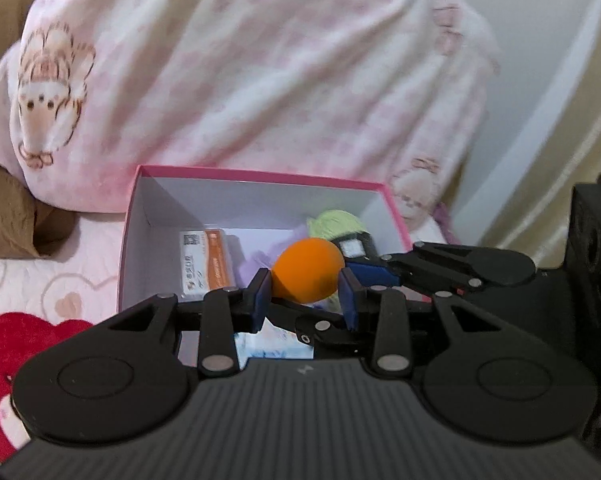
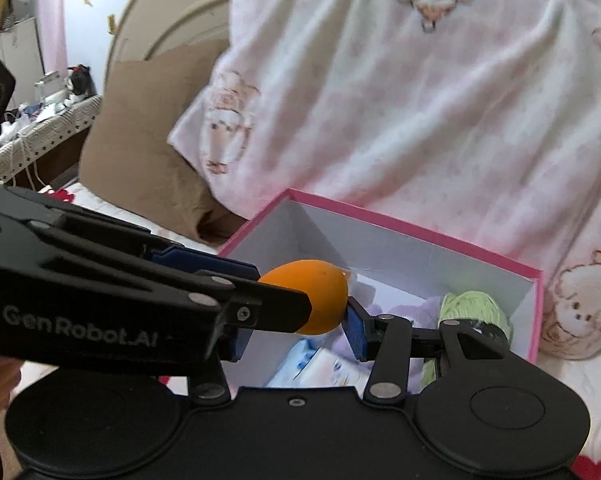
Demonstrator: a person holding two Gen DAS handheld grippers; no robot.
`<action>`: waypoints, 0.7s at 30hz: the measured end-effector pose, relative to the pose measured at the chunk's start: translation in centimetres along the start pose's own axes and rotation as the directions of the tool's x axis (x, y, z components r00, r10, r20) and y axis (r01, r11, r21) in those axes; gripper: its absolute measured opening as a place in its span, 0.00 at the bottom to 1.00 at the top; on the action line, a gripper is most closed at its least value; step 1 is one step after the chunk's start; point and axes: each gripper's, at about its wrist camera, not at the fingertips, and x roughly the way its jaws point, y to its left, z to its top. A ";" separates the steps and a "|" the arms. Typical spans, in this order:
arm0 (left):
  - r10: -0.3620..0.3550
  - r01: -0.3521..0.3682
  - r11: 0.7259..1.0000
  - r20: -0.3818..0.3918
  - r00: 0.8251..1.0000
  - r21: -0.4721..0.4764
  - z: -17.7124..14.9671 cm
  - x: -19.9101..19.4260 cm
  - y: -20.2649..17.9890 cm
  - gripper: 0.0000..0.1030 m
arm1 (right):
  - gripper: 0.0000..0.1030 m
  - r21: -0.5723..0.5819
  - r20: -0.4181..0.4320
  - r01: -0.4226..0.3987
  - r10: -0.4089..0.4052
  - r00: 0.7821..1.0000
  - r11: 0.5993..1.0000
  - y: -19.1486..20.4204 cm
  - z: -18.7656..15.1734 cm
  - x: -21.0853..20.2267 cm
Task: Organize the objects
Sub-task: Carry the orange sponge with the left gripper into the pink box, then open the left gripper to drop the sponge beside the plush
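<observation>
The orange egg (image 1: pixel 306 272) was found clamped in the left gripper (image 1: pixel 304 300) above the pink box (image 1: pixel 260 174), not yet deposited. The right gripper (image 2: pixel 296 336) was noted parted, apparently empty. Several items were already boxed.

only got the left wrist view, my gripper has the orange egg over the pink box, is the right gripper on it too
observer: In the right wrist view, the right gripper has one visible pad against the side of the orange egg. Its other pad is hidden behind the left gripper, so I cannot tell whether it grips.
operator: ok, anything off to the left past the brown pillow
observer: Yes, a cluttered low table with a patterned cover stands beyond the brown pillow, outside your view.
</observation>
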 end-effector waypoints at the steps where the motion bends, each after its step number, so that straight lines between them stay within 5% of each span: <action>1: 0.008 -0.008 1.000 -0.003 1.000 -0.008 0.4 0.9 0.4 0.32 | 0.51 0.006 -0.011 0.000 0.000 1.000 1.000 -0.4 0.3 0.9; 9: 0.056 -0.062 0.991 -0.050 0.997 -0.119 1.7 7.4 3.2 0.33 | 0.51 0.043 -0.112 0.003 0.002 0.994 0.999 -3.5 1.6 7.7; 21: 0.028 -0.044 0.961 -0.060 0.998 -0.272 1.8 12.6 5.9 0.34 | 0.52 0.036 -0.217 0.073 -0.064 0.974 0.997 -5.6 2.0 13.2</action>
